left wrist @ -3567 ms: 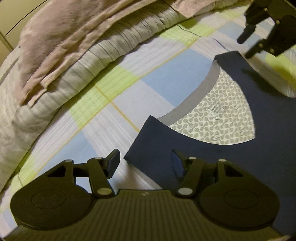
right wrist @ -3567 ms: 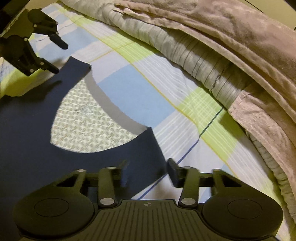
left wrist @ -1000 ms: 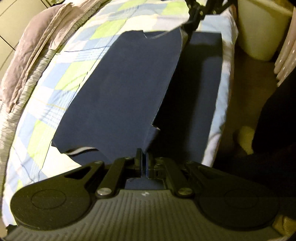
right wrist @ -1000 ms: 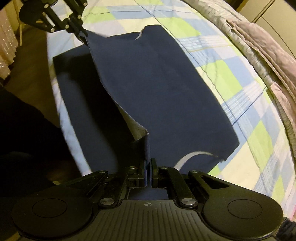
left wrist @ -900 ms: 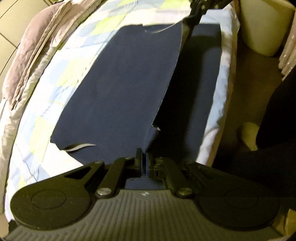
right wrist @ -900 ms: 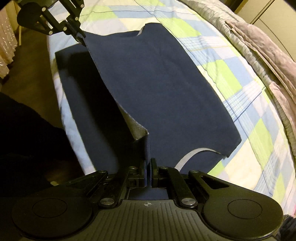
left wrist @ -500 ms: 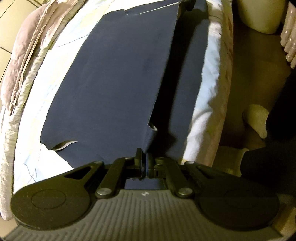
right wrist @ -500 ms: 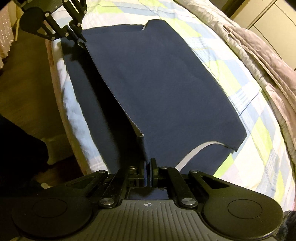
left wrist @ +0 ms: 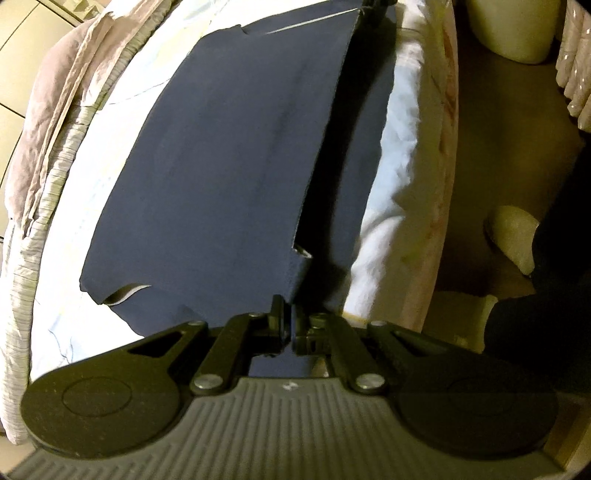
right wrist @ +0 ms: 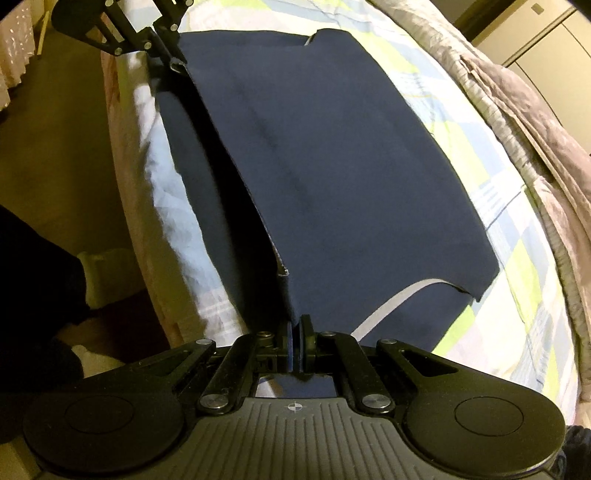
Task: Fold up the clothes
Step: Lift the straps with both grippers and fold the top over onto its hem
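A navy blue garment point(left wrist: 229, 155) with a grey inner trim lies on the bed, its top layer lifted and stretched taut toward the bed's near edge. My left gripper point(left wrist: 288, 325) is shut on one corner of it. My right gripper point(right wrist: 295, 345) is shut on the other corner; the garment point(right wrist: 332, 155) spreads ahead of it. The left gripper also shows in the right wrist view point(right wrist: 173, 55), at the top left. The lower layer of the garment point(left wrist: 354, 155) stays flat near the mattress edge.
The checked bedsheet point(right wrist: 480, 155) covers the bed. A striped quilt and a pink blanket point(left wrist: 55, 110) are heaped along the far side. The mattress edge point(left wrist: 417, 147) drops to the floor, where a cream bin point(left wrist: 509, 26) stands. A person's dark legs and pale slippers point(left wrist: 513, 236) are beside the bed.
Both grippers, still shut on the garment, have pulled back toward the bed's near edge, drawing the folded top layer further over the lower one.
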Action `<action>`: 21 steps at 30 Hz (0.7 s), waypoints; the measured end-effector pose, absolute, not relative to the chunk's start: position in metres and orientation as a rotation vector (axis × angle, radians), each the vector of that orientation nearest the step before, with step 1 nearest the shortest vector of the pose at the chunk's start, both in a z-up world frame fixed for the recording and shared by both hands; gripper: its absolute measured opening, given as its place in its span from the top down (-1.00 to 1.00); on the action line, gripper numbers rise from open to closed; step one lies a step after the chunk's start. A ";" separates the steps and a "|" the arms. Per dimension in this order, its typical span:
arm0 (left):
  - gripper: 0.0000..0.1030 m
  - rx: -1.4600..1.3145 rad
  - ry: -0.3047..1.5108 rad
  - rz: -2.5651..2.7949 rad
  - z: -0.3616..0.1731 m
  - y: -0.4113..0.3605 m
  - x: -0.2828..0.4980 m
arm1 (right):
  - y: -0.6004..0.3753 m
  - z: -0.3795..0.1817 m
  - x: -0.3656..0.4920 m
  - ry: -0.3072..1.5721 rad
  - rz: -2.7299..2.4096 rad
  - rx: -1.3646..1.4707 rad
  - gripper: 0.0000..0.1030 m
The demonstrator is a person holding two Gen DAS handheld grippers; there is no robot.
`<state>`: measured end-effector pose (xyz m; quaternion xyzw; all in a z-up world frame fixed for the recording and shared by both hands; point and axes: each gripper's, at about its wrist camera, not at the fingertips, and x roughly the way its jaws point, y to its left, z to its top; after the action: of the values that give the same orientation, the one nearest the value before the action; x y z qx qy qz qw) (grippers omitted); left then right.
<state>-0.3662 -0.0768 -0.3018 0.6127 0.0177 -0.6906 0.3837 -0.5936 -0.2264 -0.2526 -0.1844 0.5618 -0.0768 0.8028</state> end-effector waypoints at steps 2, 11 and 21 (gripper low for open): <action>0.99 1.558 0.048 -1.762 -0.303 -0.075 -0.366 | -0.224 -0.256 -0.595 1.217 -0.148 -0.404 0.98; 0.73 1.590 0.202 -1.784 -0.295 -0.070 -0.360 | -0.229 -0.260 -0.586 1.300 -0.159 -0.268 0.58; 0.73 1.365 0.475 -1.680 -0.273 -0.078 -0.341 | -0.257 -0.213 -0.595 1.153 -0.355 0.217 0.01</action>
<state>-0.3406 -0.0782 -0.2727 0.5511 0.1920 -0.6783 0.4465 -0.5947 -0.2569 -0.2135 0.1018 0.5411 -0.1667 0.8180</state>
